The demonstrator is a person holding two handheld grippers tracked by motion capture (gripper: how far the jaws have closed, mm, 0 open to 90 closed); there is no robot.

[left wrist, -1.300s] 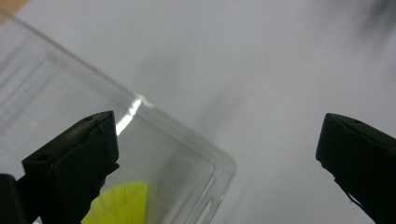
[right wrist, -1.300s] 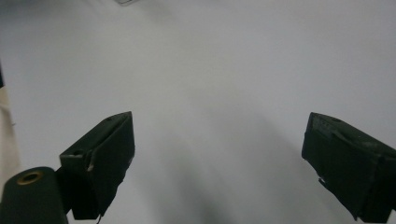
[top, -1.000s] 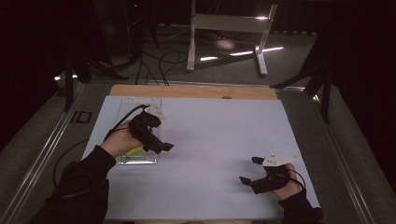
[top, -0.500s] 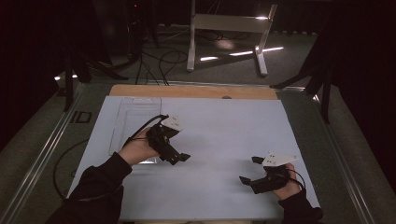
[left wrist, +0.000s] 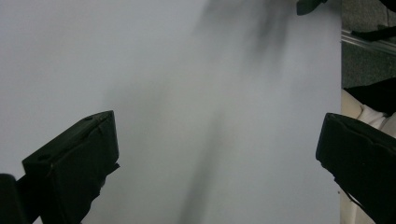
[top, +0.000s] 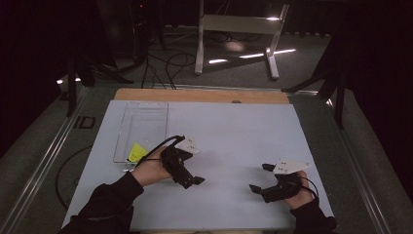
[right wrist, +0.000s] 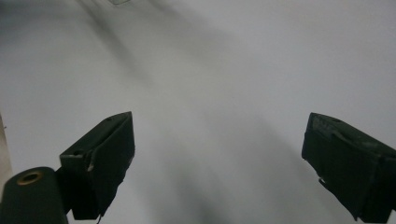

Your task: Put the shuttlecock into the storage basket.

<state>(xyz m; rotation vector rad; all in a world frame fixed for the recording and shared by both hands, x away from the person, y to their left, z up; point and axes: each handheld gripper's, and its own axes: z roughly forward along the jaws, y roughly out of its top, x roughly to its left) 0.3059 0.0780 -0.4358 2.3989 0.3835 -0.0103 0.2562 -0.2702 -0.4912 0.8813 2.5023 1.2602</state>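
The high view looks from above the person's side, forward and down, far enough to take in the whole counter (top: 234, 126) and the dark floor behind it. The left gripper view sits very close over the white top, looking along its own two black jaws. The right gripper view is just as close and low. All three views share the same white counter top.

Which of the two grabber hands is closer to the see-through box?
The left gripper: it sits just right of the clear box, while the right gripper is far across the mat.
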